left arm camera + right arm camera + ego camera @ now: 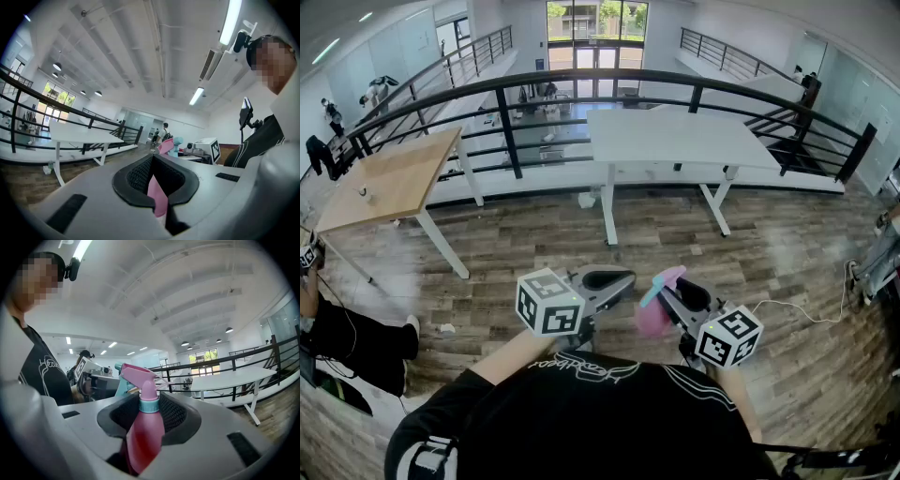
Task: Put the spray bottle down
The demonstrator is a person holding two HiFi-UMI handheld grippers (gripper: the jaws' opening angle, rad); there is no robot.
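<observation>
Currently the pink spray bottle [145,432] is gripped by the right tongs [143,401], held above the wood-plank floor [675,234], while the left tongs [152,176] are pressed together. A white counter [675,136] is backed by black railing [600,74].

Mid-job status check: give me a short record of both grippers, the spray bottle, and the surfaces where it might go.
left gripper: fingers shut on a thin pink sheet; what it is cannot be told
right gripper: fingers shut on the spray bottle
spray bottle: pink body, teal collar, head above the fingers
position: both grippers close to the person, above the wood floor
surfaces: white table ahead, wooden table to the left, both well beyond the grippers
task state: bottle not yet put down
</observation>
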